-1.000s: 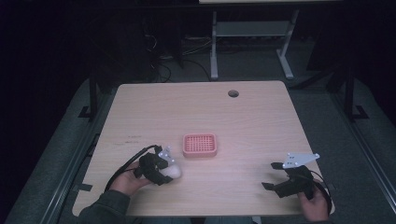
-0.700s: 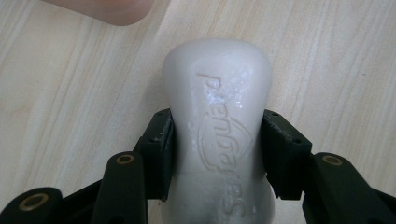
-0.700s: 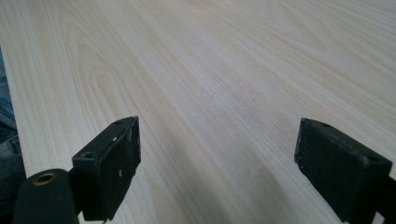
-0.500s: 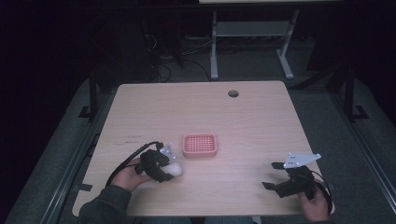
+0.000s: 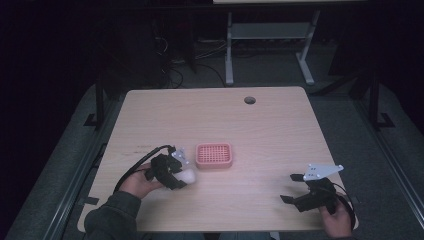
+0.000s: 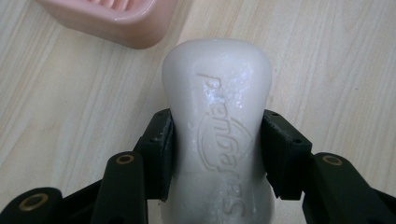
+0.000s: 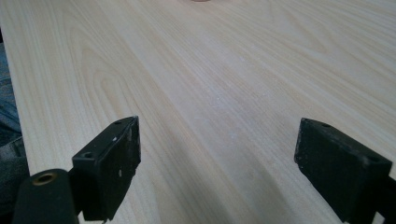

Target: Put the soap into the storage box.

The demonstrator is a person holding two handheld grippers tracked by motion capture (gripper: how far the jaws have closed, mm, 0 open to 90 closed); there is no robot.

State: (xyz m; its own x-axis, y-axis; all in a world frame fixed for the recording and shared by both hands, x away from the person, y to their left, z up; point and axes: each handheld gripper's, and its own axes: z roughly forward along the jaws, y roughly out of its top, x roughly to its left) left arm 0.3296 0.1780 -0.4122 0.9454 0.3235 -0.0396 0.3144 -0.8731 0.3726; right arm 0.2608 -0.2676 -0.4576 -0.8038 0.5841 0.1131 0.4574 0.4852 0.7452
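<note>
Gripping the white moulded bar of soap (image 6: 218,121) across its width, the left gripper (image 5: 176,172) holds the bar just above or on the pale wood-grain table (image 5: 260,125); contact with the surface cannot be judged. The bar sits just beside the pink ridged plastic soap dish (image 5: 214,155), on its near-left side and apart from it. The step in hand appears to be the carry: the bar is secured and not yet in the dish. The next move likely calls for lifting the bar clear of the dish rim, carrying it over the ridged floor, lowering it flat and then releasing it; a wet or slick surface could let the bar slip between the pads, so a level, unhurried transfer is advisable. The right gripper (image 5: 301,189) rests near the table's near-right corner, well apart from the dish, with its jaws spread wide and nothing between them. The left gripper view shows both black pads (image 6: 158,144) pressed on the bar's flanks, embossed lettering on its top face and the dish's rounded corner (image 6: 116,21) ahead, details too small in the high view. The high view supplies the overall layout and the cable hole (image 5: 249,100) at the far edge.
</note>
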